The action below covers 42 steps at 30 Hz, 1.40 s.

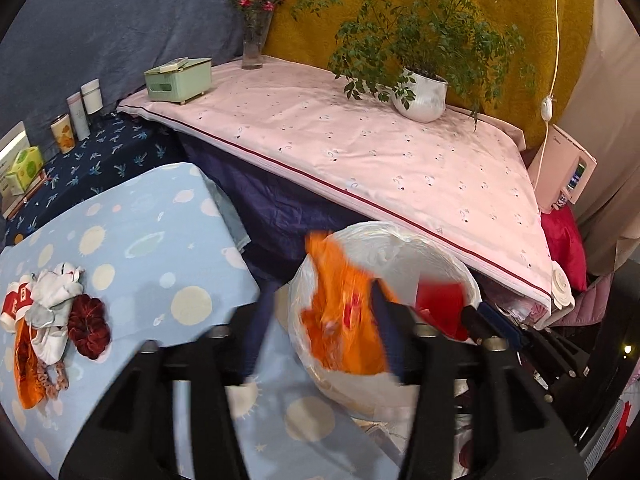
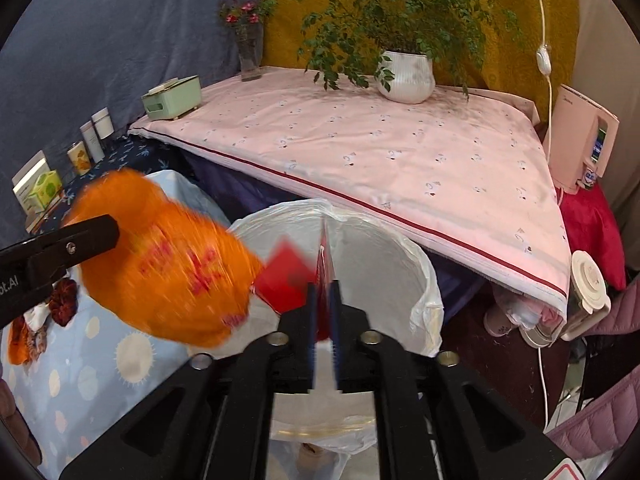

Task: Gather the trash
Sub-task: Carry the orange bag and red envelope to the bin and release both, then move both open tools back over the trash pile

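A bin lined with a white plastic bag stands beside the light blue table. An orange snack wrapper, blurred by motion, hangs at the bin's left rim. My left gripper is open, its fingers wide apart on either side of the wrapper; its arm shows at the left of the right wrist view. My right gripper is shut on a red wrapper over the bin mouth. More trash lies on the blue table.
The light blue table lies left of the bin. A pink-clothed table behind holds a potted plant, a green tissue box and a vase. Cups stand on the dark blue shelf. A pink appliance stands right.
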Tool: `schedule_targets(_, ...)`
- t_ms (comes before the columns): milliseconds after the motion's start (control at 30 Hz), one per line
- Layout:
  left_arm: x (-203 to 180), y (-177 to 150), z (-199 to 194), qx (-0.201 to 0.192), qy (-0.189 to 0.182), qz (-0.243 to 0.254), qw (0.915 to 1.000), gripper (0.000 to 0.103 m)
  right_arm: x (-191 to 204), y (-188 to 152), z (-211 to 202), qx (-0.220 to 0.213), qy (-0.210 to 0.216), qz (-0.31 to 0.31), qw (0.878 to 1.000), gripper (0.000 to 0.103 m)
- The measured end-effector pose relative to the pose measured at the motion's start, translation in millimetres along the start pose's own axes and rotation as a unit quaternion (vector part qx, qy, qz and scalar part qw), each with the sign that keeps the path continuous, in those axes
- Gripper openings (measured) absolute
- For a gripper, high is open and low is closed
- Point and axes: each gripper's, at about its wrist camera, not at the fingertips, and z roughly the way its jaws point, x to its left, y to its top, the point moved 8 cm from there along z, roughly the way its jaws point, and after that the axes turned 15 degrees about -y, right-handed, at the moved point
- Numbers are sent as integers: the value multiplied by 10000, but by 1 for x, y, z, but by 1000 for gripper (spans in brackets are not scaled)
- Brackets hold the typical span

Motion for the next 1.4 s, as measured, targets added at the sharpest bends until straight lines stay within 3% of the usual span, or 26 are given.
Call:
schedule_targets(33,1,1,0,-52,55,7,10000,66,-1,0,-1,-27,-23,34,10000,31)
schedule_targets(100,3,1,-1,-78,81,7,9999,68,-3,2,-2,-63,-50,44,10000,34)
schedule_targets(567,56,-14,-37,-264,490,-468,9974,68,31,9,-33,-305,177,-172,9992,43)
schedule_targets(767,91,-23,-63,-416,726,-779,9934,77,67,9,-56,-469,423,-441,9970,46)
schedule_targets(1100,156,-51,-106,-606,1245,-1212,9829,84,132,-2,-83,-524,871,-830,9914,50)
schedule_targets(1400,220,-78,-145,-663,1850,-1490,9691,84,192,-17,-99,-480,1222,-1173,9844,50)
